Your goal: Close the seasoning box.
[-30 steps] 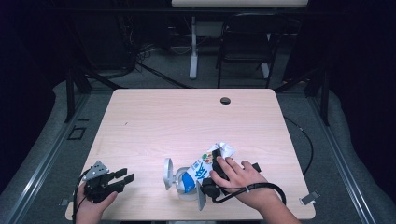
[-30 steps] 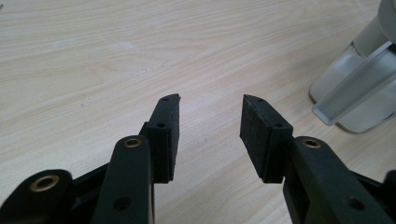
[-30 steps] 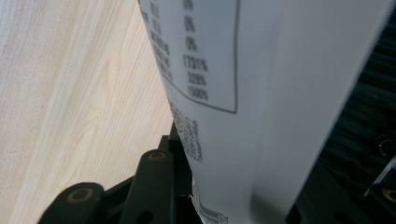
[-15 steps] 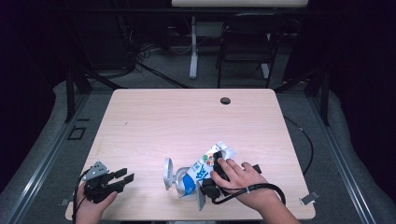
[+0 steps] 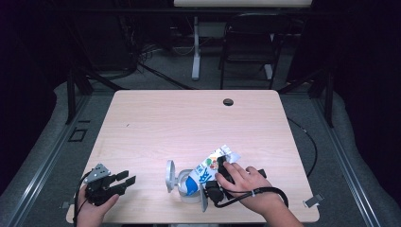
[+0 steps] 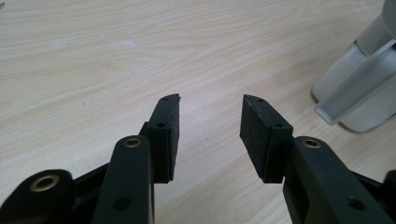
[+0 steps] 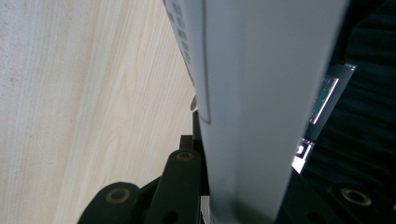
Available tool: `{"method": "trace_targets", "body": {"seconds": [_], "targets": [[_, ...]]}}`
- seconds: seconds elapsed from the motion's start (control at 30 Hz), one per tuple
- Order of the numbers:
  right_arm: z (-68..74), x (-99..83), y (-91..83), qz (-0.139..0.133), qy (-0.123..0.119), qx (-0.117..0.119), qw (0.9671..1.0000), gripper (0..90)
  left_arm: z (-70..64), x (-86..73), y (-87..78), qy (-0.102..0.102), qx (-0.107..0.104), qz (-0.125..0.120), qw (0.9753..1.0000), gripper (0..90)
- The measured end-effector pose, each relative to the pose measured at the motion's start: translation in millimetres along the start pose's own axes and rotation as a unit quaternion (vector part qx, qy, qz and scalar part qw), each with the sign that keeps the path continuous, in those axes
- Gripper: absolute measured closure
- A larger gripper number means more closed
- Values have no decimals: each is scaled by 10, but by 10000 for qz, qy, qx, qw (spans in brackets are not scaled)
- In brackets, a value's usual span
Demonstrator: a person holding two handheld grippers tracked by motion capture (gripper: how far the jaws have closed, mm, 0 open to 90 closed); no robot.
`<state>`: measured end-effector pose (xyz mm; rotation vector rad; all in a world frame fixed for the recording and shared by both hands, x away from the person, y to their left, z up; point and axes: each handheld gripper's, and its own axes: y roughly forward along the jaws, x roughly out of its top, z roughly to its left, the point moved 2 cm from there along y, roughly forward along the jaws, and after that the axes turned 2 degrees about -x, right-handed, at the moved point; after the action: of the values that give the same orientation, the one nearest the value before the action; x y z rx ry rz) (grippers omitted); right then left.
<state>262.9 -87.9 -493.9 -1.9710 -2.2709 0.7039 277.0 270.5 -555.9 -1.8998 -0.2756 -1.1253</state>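
Note:
A blue-and-white drink carton (image 5: 208, 168) leans with its lower end over a clear lidded container (image 5: 187, 188) near the table's front edge. My right gripper (image 5: 216, 182), mostly under the hand, is shut on the carton. The carton's white side (image 7: 252, 93) runs up between the jaws in the right gripper view. My left gripper (image 5: 127, 177) rests at the front left corner, open and holding nothing. In the left gripper view its pads (image 6: 209, 107) stand apart over bare wood, with the container (image 6: 359, 88) off to the right.
The container's grey lid (image 5: 169, 176) stands flipped up on its left side. A dark grommet hole (image 5: 228, 101) sits near the far edge of the wooden table (image 5: 189, 127). A black cable loops by the right hand (image 5: 272, 191).

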Motion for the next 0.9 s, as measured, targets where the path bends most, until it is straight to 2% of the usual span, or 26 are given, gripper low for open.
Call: {"method": "trace_targets", "body": {"seconds": [0.07, 0.13, 0.2, 0.5, 0.6, 0.67, 0.7, 0.83, 0.9], "targets": [[-6, -7, -13, 40, 14, 36, 10000, 855, -3, -5, 9, -34, 23, -64, 10000, 580], [14, -20, -4, -40, 109, 48, 9999, 855, -2, -8, 12, -38, 26, -55, 10000, 580], [14, -28, -9, -8, 89, 41, 10000, 856, -1, -8, 11, -24, 14, 26, 10000, 580], [12, -42, -14, -67, 315, 138, 9994, 858, -16, -10, 20, -67, -8, -16, 10000, 580], [-6, -37, -30, 22, 216, 139, 9997, 859, -15, -12, 24, -70, -24, -14, 10000, 580], [-6, -34, -26, -34, 260, 128, 9996, 859, -10, -7, 10, -72, -9, 4, 10000, 580], [-4, -33, -26, -68, 297, 129, 9995, 859, -8, -7, 11, -92, 7, -75, 9999, 580], [-9, -32, -33, -59, 316, 159, 9994, 860, -3, 0, -5, -87, 3, -96, 9999, 580], [-12, -39, -40, -94, 428, 214, 9988, 860, -2, -6, -8, -76, 2, -74, 9999, 580]]}}
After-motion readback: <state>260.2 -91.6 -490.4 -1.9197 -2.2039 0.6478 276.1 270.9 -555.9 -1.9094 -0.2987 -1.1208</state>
